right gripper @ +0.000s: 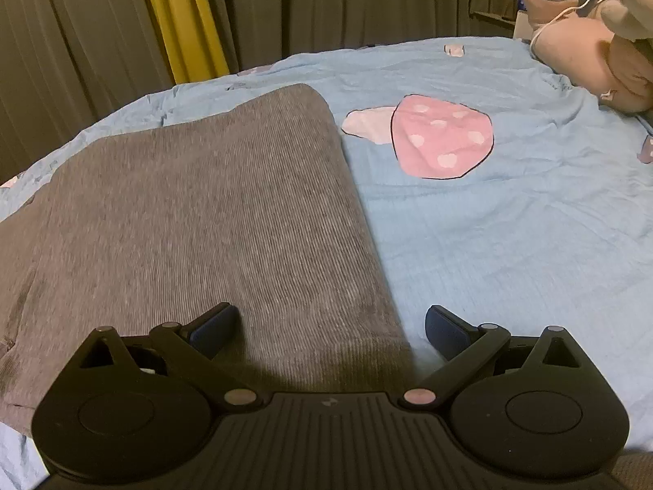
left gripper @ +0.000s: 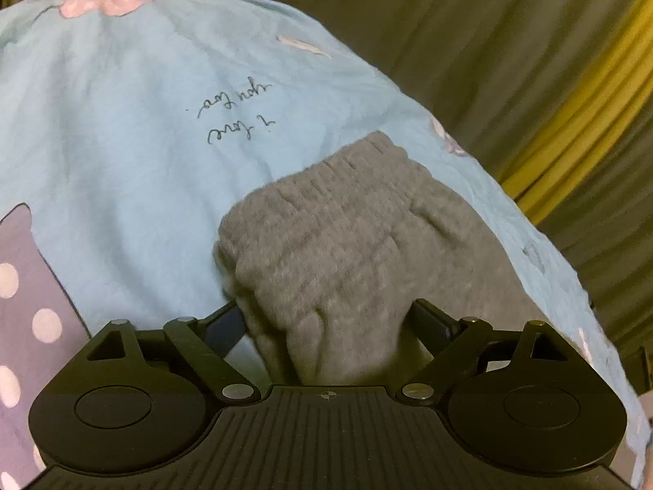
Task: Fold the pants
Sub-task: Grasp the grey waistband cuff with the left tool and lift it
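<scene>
Grey ribbed pants (right gripper: 204, 212) lie flat on a light blue bedsheet (right gripper: 510, 237). In the right wrist view my right gripper (right gripper: 330, 326) is open, low over the pants' near right edge, one finger over the cloth and one over the sheet. In the left wrist view the pants' elastic waistband end (left gripper: 338, 245) lies bunched between the fingers of my left gripper (left gripper: 326, 322). The left jaws stand wide apart around the cloth and do not pinch it.
The bedsheet (left gripper: 122, 122) carries script writing (left gripper: 236, 118), a dotted purple print (left gripper: 24, 306) and a dotted pink print (right gripper: 440, 139). A pink plush toy (right gripper: 591, 57) lies at the far right. Grey curtains (right gripper: 81, 41) with a yellow strip (right gripper: 183, 20) hang behind the bed.
</scene>
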Action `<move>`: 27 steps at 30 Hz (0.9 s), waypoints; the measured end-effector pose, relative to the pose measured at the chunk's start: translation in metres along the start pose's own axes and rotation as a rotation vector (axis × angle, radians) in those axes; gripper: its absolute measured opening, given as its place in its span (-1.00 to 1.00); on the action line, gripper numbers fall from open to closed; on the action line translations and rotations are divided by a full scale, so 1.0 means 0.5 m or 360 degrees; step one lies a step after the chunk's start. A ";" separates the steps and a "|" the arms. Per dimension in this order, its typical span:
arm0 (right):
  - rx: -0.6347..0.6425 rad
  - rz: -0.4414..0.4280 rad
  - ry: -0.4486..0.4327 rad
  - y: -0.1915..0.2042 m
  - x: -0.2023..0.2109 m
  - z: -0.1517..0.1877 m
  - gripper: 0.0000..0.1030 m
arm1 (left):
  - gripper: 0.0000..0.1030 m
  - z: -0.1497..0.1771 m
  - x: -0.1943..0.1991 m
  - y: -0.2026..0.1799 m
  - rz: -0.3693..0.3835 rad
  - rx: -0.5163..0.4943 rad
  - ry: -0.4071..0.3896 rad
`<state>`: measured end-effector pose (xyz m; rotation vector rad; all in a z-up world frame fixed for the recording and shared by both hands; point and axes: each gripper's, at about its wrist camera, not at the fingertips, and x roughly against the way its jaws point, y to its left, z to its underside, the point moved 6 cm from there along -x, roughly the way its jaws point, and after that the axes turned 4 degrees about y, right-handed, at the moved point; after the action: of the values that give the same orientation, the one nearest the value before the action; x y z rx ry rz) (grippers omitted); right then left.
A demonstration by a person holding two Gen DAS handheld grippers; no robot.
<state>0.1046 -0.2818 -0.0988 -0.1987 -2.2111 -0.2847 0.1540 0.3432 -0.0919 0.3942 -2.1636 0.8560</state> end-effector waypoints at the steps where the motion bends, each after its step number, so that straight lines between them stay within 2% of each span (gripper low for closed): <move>1: 0.0002 0.0001 -0.0005 0.000 0.000 0.000 0.92 | 0.64 -0.004 0.001 -0.002 -0.0031 0.0016 -0.0001; 2: 0.0002 0.0001 -0.0007 0.001 0.000 0.000 0.92 | 0.55 -0.004 0.005 -0.004 -0.0054 0.0017 -0.0003; 4: -0.0001 0.0002 -0.0008 0.002 -0.001 -0.001 0.92 | 0.25 -0.001 0.019 -0.005 -0.0062 0.0004 -0.0024; 5: -0.0001 0.0003 -0.0009 0.002 0.000 -0.001 0.92 | 0.20 0.001 0.023 -0.005 -0.0057 -0.0004 -0.0032; 7: 0.0000 0.0004 -0.0012 0.002 -0.001 -0.001 0.92 | -0.04 0.004 0.034 -0.007 -0.0051 -0.0024 -0.0049; 9: 0.0001 0.0002 -0.0013 0.002 -0.001 -0.001 0.92 | -0.14 0.005 0.052 -0.021 -0.0053 -0.0082 -0.0097; 13: 0.0003 0.0001 -0.0012 0.002 -0.003 -0.003 0.92 | -0.13 0.007 0.072 -0.064 -0.0114 -0.0261 -0.0192; 18: 0.0004 0.0003 -0.0013 0.002 -0.004 -0.003 0.92 | 0.09 0.007 0.033 -0.059 -0.0219 -0.0291 -0.0107; 20: 0.0003 0.0002 -0.0013 0.002 -0.004 -0.003 0.92 | 0.02 0.012 0.034 -0.048 -0.0215 -0.0238 -0.0092; 23: 0.0002 0.0002 -0.0013 0.002 -0.003 -0.002 0.92 | -0.16 0.004 0.054 -0.051 -0.0166 -0.0206 -0.0153; 27: 0.0002 0.0002 -0.0013 0.001 -0.004 -0.003 0.92 | -0.23 -0.002 0.097 -0.111 -0.0215 -0.0362 -0.0284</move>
<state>0.1070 -0.2817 -0.0995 -0.2009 -2.2191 -0.2820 0.1511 0.3030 -0.0301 0.5102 -2.3375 0.5092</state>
